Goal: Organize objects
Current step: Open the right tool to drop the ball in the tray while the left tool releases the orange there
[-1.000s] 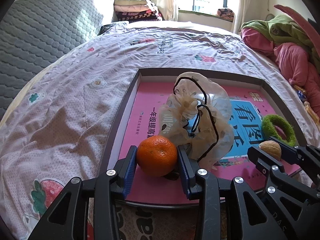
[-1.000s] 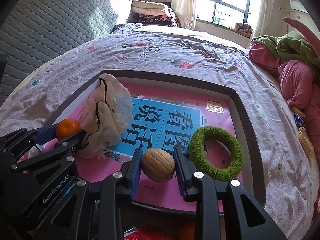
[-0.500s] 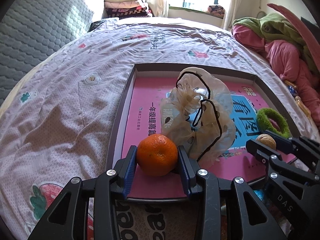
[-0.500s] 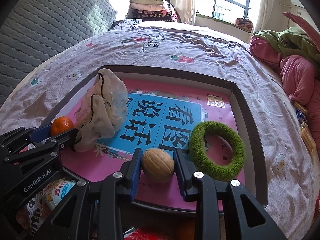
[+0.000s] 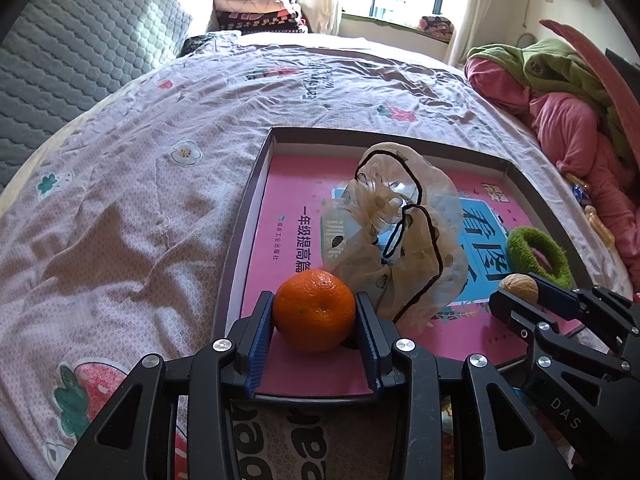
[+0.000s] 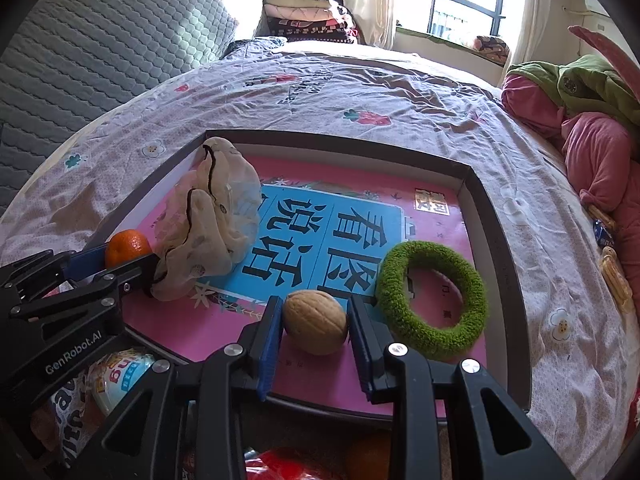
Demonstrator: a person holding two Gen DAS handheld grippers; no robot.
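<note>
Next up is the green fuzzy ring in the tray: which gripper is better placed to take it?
Right, probably. The right gripper sits beside the green ring, but it grips a walnut it must drop first. The left gripper grips an orange beyond the sheer pouch.

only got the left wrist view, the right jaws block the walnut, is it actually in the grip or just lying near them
Observer: In the grip. The right wrist view shows the walnut between the blue pads of the right gripper, one pad against each side.
Operator: and the green ring, i only see part of it past that gripper
Observer: It is whole. The green ring lies flat on the pink book, just to the right of the walnut.
</note>
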